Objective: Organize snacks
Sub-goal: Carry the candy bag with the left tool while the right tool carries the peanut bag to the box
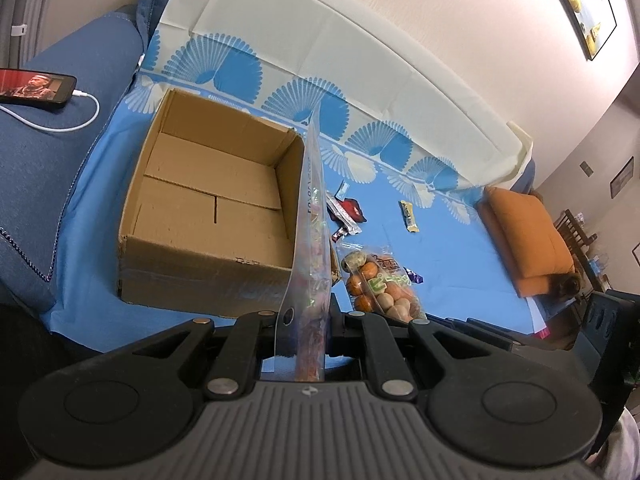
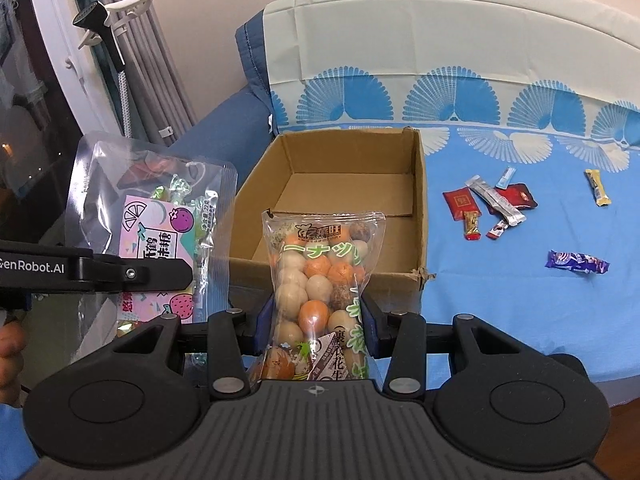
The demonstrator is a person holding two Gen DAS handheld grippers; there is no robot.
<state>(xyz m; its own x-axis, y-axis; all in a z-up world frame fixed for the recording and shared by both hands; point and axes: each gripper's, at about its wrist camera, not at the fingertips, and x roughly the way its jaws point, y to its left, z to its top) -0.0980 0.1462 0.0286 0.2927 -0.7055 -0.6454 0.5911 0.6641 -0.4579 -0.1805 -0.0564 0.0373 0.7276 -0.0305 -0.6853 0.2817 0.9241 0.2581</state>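
Observation:
My left gripper (image 1: 306, 320) is shut on a clear candy bag (image 1: 310, 248) seen edge-on, held just right of the open cardboard box (image 1: 208, 204). The same candy bag (image 2: 160, 224), with a pink label, shows in the right wrist view beside the left gripper's finger (image 2: 132, 274). My right gripper (image 2: 316, 320) is shut on a bag of coated peanuts (image 2: 320, 292), held upright in front of the empty box (image 2: 340, 196). The peanut bag also shows in the left wrist view (image 1: 378, 284).
Several small wrapped snacks (image 2: 492, 204) lie on the blue cloth (image 2: 520, 300) right of the box, with a purple candy (image 2: 578, 262) and a yellow bar (image 2: 597, 187). A phone (image 1: 38, 88) on a cable lies on the blue sofa. An orange cushion (image 1: 528, 236) sits far right.

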